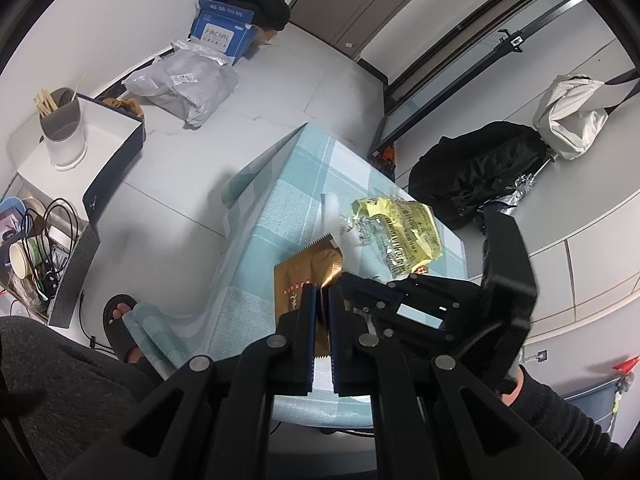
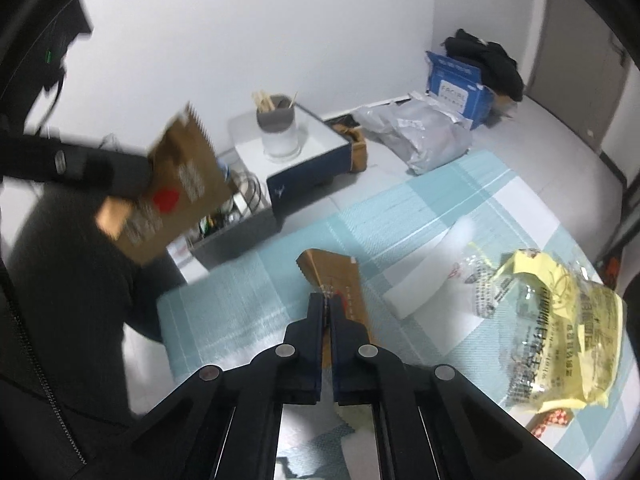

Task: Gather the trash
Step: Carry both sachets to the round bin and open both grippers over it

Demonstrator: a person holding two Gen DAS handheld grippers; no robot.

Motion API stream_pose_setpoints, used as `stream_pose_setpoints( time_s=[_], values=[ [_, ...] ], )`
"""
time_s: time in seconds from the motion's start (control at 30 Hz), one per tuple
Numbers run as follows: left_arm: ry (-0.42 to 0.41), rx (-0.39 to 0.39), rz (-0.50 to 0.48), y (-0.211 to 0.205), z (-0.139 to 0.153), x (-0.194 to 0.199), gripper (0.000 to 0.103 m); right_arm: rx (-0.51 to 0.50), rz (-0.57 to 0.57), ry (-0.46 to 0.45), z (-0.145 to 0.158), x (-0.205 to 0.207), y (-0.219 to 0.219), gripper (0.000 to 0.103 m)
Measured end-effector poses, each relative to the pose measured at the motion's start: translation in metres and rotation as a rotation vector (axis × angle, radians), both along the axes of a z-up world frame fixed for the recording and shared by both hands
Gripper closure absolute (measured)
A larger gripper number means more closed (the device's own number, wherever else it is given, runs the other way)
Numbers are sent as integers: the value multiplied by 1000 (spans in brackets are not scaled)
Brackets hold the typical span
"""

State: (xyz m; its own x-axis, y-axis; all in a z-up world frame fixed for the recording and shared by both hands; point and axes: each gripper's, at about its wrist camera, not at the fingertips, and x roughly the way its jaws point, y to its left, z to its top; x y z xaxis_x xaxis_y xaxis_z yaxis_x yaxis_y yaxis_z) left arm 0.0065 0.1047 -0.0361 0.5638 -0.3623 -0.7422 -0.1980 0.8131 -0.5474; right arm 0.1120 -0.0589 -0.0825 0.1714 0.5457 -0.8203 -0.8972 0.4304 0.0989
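A teal checked table (image 2: 240,304) carries the trash. My right gripper (image 2: 328,300) is shut on the edge of a small brown paper bag (image 2: 332,272) lying on the cloth. To its right lie a white paper (image 2: 432,280) and a crumpled yellow and clear wrapper (image 2: 560,320). My left gripper (image 1: 320,296) is shut on a second brown paper bag (image 1: 294,280), which the right wrist view shows off the table, with a red heart on this bag (image 2: 176,188). The yellow wrapper (image 1: 396,232) lies beyond it. The right gripper's black body sits close on the right.
On the floor left of the table stand a white box with a grey cup of sticks (image 2: 278,128), an open bin of cables (image 1: 44,252), a grey mailer (image 2: 424,140) and a blue carton (image 2: 456,88). A black backpack (image 1: 476,172) lies right. A slippered foot (image 1: 120,320) rests by the table.
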Motion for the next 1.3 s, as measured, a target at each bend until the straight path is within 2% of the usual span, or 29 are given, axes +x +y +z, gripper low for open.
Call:
stream_pose_setpoints(
  time_s=[0.27,0.37,0.47,0.7,0.87,0.97,1.07,1.17,1.3],
  values=[
    [-33,18,-33,-18,18,10,101,140,-79,49,40,4,-33,101],
    [-55,25,-65,-32,31,18,101,215,-129,62,63,7,-60,101],
    [-90,28,-110,-53,48,29,101,311,-203,52,99,10,-104,101],
    [-212,-13,-313,-145,104,69,101,433,-404,-79,180,11,-227,101],
    [-263,-44,-491,-237,129,102,101,466,-615,-169,210,7,-326,101],
    [-256,-58,-582,-285,131,116,101,466,-771,-193,209,4,-390,101],
    [-235,-45,-668,-339,122,131,101,476,-907,-180,199,2,-449,101],
    [-185,-41,-774,-394,101,148,101,481,-1041,-150,176,-3,-503,101],
    [-76,-49,-863,-444,62,169,101,483,-1183,-46,121,-6,-555,101]
  ],
)
